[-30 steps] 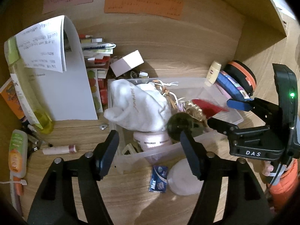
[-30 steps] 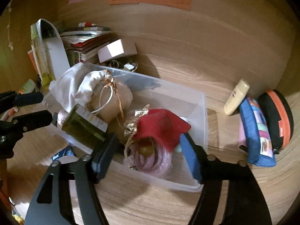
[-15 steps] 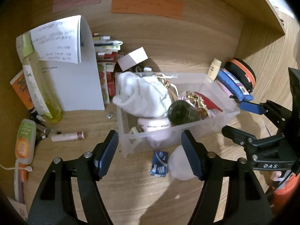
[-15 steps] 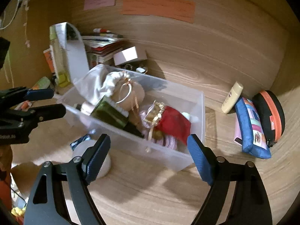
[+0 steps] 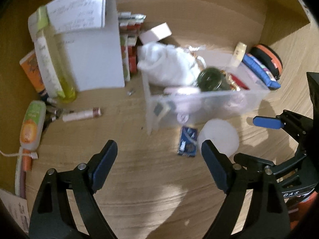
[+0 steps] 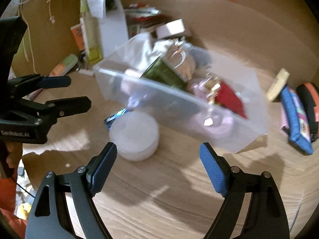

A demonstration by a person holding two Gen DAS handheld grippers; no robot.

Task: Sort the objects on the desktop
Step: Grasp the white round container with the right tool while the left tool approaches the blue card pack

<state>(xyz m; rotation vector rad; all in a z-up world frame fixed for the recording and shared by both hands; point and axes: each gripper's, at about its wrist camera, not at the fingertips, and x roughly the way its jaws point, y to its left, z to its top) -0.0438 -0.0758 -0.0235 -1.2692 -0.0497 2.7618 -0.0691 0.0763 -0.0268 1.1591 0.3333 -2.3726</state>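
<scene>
Had both the left gripper (image 5: 157, 155) and right gripper (image 6: 158, 157) empty, fingers wide open, probably grabbing that white round tub (image 6: 135, 137) by the clear bin (image 6: 179, 107) next.

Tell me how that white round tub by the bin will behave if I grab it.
The white tub looks squat and flat-based, so unlikely to tip. Its smooth plastic wall may slip between the fingers. It touches the blue packet, which could shift too.

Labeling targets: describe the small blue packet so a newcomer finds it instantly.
Find the clear bin mid-desk. Right at its near wall lies the blue packet, flat on the wood beside a round white lid. It is the only blue rectangular thing there.
</scene>
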